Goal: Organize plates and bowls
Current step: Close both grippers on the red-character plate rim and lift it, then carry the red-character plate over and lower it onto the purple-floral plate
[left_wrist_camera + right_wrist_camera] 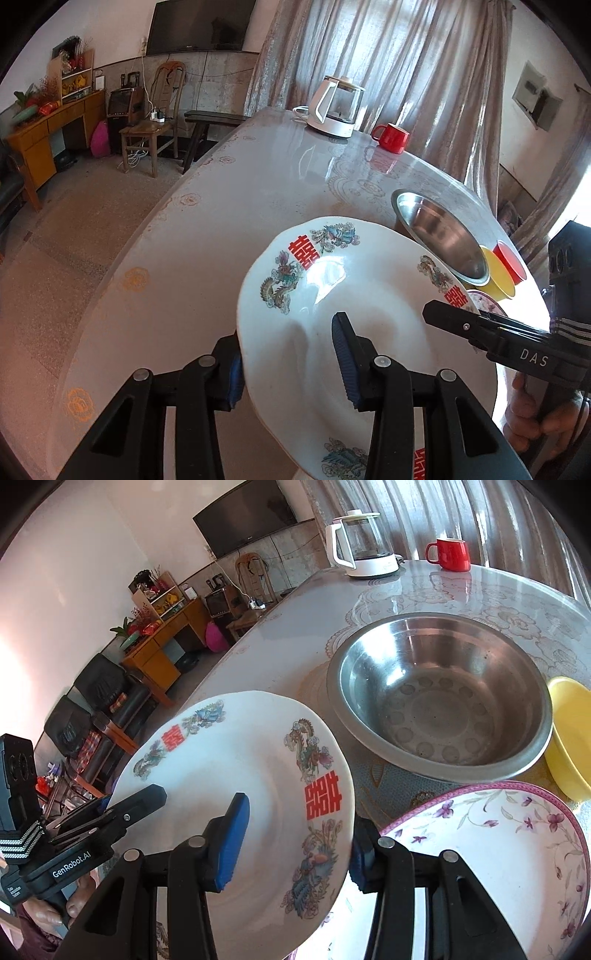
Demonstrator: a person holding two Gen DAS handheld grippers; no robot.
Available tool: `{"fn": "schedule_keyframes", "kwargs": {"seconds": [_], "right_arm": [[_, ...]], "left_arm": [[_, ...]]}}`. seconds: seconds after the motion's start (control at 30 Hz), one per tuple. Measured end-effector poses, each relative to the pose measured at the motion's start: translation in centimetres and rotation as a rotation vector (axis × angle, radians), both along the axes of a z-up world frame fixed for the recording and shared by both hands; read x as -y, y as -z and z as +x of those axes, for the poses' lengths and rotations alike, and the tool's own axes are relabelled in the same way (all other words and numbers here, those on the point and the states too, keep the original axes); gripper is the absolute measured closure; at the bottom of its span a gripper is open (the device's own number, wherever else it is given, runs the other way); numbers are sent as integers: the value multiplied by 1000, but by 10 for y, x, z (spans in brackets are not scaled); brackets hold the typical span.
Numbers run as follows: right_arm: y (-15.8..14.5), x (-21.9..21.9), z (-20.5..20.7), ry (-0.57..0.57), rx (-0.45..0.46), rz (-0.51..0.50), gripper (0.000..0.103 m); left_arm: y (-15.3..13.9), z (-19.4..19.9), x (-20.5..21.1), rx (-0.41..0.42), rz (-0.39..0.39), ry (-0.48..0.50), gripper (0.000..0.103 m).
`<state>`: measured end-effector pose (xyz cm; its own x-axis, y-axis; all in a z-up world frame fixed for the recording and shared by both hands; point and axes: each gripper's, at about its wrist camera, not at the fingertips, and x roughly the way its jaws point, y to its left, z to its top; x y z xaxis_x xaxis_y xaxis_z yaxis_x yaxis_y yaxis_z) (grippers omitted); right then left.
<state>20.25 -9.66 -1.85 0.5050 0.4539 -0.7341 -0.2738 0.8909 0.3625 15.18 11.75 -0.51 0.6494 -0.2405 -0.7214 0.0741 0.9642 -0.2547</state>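
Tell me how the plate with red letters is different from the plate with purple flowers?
The white plate has red characters and dragon pictures; the flowered plate has purple blossoms and a pink rim. The white plate is tilted, with both grippers' jaws on its edges; the flowered plate lies flat on the table, ungripped. Both are round and shallow.

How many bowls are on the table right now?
3: the steel bowl mid-table, the yellow bowl just right of it, and a red bowl beyond the yellow one. More may sit out of frame.
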Motion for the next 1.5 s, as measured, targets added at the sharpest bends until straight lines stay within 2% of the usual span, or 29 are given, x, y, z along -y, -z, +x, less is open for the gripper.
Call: {"fn": "schedule_keyframes", "kwargs": {"seconds": [0.3, 0.53, 0.9, 1.17, 1.37, 1.5], "right_arm": [[-9, 35, -38, 44, 15, 47, 55], [-13, 74, -76, 107, 18, 81, 54], [-6, 150, -107, 282, -5, 70, 54], [3, 174, -111, 338, -23, 66, 54], [5, 171, -113, 330, -8, 34, 54], [4, 170, -114, 328, -3, 17, 54]], "left_arm": [[-16, -34, 28, 35, -42, 48, 61], [-26, -57, 70, 45, -70, 139, 61], [-5, -56, 145, -61, -86, 243, 61], [5, -48, 153, -117, -106, 224, 61], [4, -47, 147, -96, -93, 212, 60], [3, -47, 143, -97, -112, 210, 60]]}}
